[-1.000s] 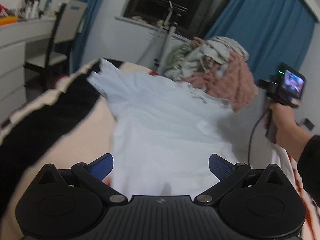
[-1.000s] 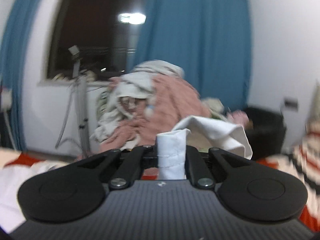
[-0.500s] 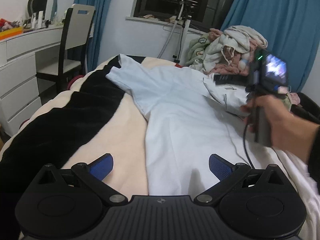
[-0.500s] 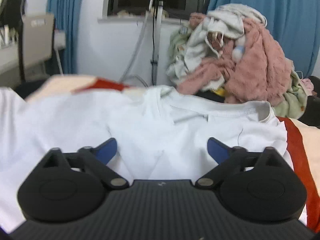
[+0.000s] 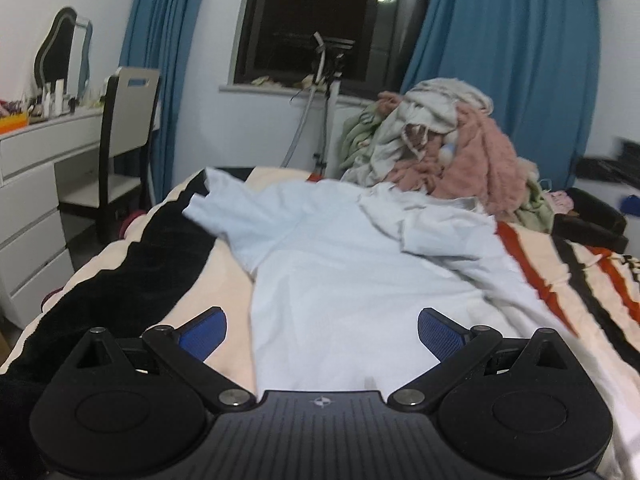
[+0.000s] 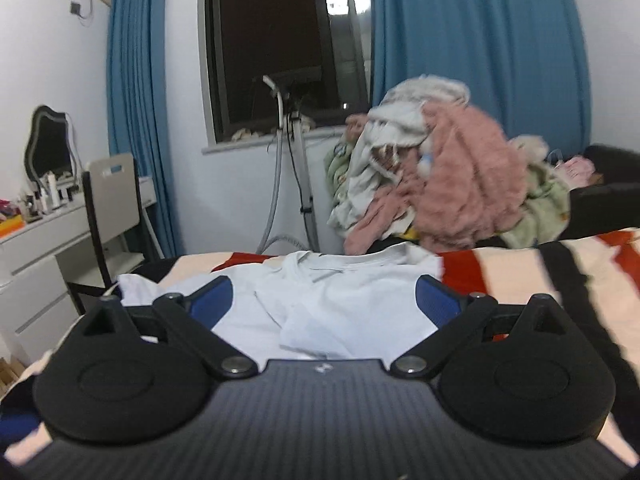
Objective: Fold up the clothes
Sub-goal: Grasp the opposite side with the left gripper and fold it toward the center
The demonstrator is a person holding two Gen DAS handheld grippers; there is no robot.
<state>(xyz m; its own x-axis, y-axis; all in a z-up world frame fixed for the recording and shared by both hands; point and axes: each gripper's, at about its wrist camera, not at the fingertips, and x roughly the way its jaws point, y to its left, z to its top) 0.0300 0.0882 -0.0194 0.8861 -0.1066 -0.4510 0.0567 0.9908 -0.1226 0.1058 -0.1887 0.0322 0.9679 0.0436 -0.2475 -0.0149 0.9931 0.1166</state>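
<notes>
Closest in, the left gripper [image 5: 322, 334] hangs low over the bed with its blue pads spread wide and nothing pinched between them, only the hem end of the white T-shirt [image 5: 360, 280] lying flat on the bedding beneath. The right gripper [image 6: 323, 302] stands just as wide, fingers [image 6: 434, 300] parted with the cloth showing in the gap but not gripped. The T-shirt lies lengthwise down the middle of the striped blanket [image 5: 580, 280], hem near, collar far; its left sleeve is spread out toward the far left over the blanket's black band, while the right sleeve is turned in across the chest, leaving a rumpled flap on the right side. From the right wrist view the collar sits at the far edge of the bed, right against a red stripe. Past the bed's far end, a big heap of pink, cream and green laundry [image 5: 440, 152] is piled up on the right. A slim white stand with a hose [image 5: 320, 112] rises left of it, in front of the dark window [image 5: 320, 20], with blue curtains [image 5: 508, 72] on both sides. Far left, a chair [image 5: 124, 140] is tucked against a white dresser [image 5: 36, 184] with a mirror and small bottles on top.
</notes>
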